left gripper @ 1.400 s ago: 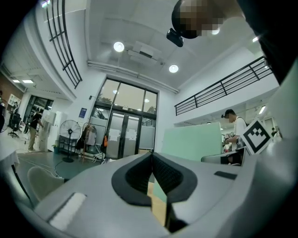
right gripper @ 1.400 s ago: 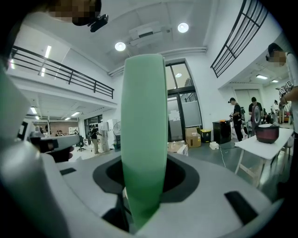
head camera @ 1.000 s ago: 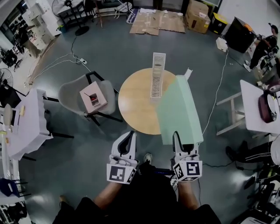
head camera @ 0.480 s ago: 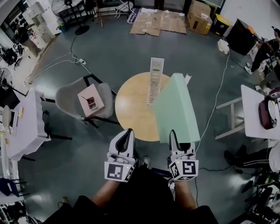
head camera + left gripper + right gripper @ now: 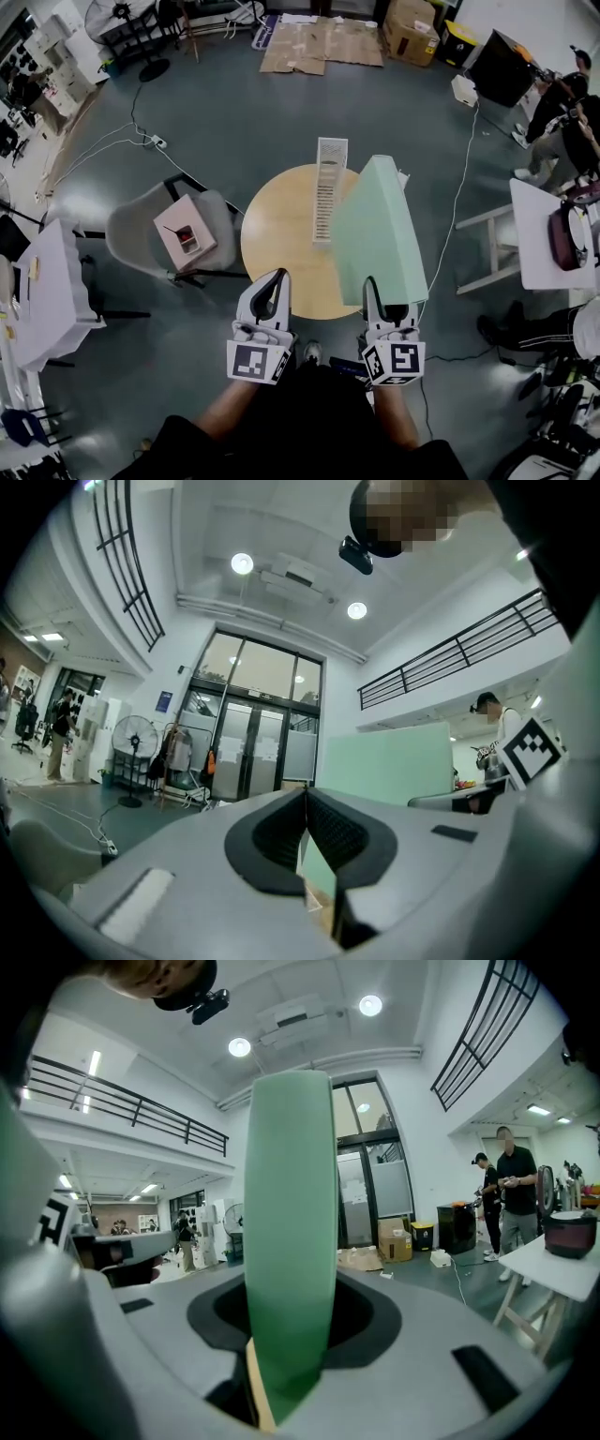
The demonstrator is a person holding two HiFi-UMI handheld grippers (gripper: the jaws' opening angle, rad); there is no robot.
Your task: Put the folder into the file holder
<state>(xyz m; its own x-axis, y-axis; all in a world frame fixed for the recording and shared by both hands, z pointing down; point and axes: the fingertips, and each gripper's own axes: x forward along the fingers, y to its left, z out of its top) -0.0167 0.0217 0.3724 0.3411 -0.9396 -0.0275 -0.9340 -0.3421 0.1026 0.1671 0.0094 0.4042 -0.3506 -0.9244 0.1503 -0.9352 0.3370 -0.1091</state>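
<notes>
My right gripper [image 5: 373, 286] is shut on the near edge of a large pale green folder [image 5: 380, 232]. The folder stands on edge above the right side of the round wooden table [image 5: 277, 246]. In the right gripper view the green folder [image 5: 289, 1204] rises upright between the jaws of the right gripper [image 5: 286, 1335]. A white slotted file holder [image 5: 327, 187] stands on the table, just left of the folder's far end. My left gripper [image 5: 277, 278] hovers at the table's near edge. The left gripper [image 5: 306, 791] is shut, with nothing between its pads.
A grey chair [image 5: 141, 220] carrying a pink box [image 5: 184, 234] stands left of the table. A white table [image 5: 548, 239] with a dark bag is at the right. White desks [image 5: 47, 286] are at the left. A cable [image 5: 459, 187] runs across the floor, and people stand at the far right.
Both grippers and the folder have shifted slightly left relative to the table, closer to the file holder. The grip on the folder is unchanged and the left gripper stays shut.
</notes>
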